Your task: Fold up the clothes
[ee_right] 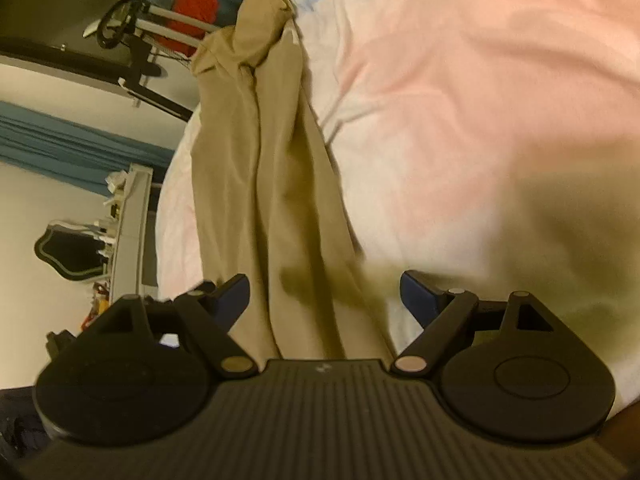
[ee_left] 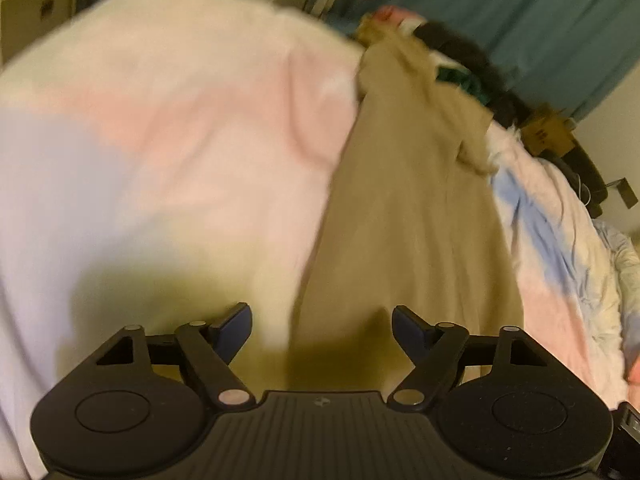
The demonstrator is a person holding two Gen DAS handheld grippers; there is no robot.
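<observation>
Khaki trousers lying lengthwise on pastel duvet | left gripper released | right gripper released

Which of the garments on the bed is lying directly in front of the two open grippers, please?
The tan trousers, stretched lengthwise over the pastel duvet; the dark and green clothes sit heaped at its far end.

Pastel duvet in pink, white and pale blue fills the frame from nine o'clock round to three, rumpled at its right edge. Teal curtain hangs at one o'clock in the left wrist view. Red cloth shows at eleven o'clock on the right wrist view, behind a white metal rack.
</observation>
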